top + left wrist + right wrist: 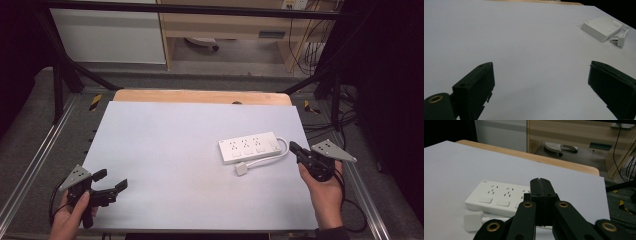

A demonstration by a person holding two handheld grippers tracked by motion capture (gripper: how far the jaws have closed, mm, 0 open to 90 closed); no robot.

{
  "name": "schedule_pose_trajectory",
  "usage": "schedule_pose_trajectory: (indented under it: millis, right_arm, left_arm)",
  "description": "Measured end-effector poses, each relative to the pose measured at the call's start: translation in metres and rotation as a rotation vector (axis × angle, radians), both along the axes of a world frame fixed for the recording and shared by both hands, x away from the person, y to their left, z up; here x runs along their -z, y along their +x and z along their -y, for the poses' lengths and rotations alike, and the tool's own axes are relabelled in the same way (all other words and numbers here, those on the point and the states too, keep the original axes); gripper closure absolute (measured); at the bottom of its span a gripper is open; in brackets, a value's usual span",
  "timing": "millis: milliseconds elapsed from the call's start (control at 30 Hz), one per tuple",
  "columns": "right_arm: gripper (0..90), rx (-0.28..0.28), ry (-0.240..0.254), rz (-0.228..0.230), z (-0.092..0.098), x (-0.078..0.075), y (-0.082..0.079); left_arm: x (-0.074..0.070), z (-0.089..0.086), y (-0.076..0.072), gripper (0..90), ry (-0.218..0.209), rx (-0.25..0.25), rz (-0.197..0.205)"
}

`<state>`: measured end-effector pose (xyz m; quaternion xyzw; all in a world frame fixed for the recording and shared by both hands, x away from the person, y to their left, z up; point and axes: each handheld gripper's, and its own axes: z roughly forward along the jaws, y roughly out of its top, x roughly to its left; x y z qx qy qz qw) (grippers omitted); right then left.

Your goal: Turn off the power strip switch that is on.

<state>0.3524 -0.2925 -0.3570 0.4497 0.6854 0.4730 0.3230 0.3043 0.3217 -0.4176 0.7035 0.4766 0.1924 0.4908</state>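
Note:
A white power strip [249, 147] with three sockets lies on the pale sheet [175, 150] right of the middle, its white cable looping round to a plug [242, 169] just in front of it. My right gripper [295, 148] hovers at the strip's right end, jaws pressed flat together with nothing between them. In the right gripper view the shut jaws [540, 185] stand just behind the strip [496, 196] and plug [472, 222]. My left gripper [111, 181] rests at the near left corner, open and empty. The left gripper view has the strip [602, 27] far off at the upper right.
The sheet covers a wooden table whose far edge [200, 96] shows as a tan band. Metal frame rails [35, 160] run along both sides. Beyond stand a white cabinet [107, 35], a wooden shelf unit [225, 25] and hanging cables [312, 45].

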Motion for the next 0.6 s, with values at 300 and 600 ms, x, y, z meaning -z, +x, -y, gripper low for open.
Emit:
schedule_pose_trajectory:
  millis: [300,600]
  right_arm:
    - [90.0,-0.007,-0.009,-0.024,-0.001,-0.007,0.009]
    - [90.0,-0.027,-0.038,-0.038,-0.007,-0.015,0.022]
  left_arm:
    - [0.000,0.000,0.000,6.9,0.005,0.003,-0.003]
    - [0.000,0.000,0.000,6.9,0.008,0.004,-0.006]
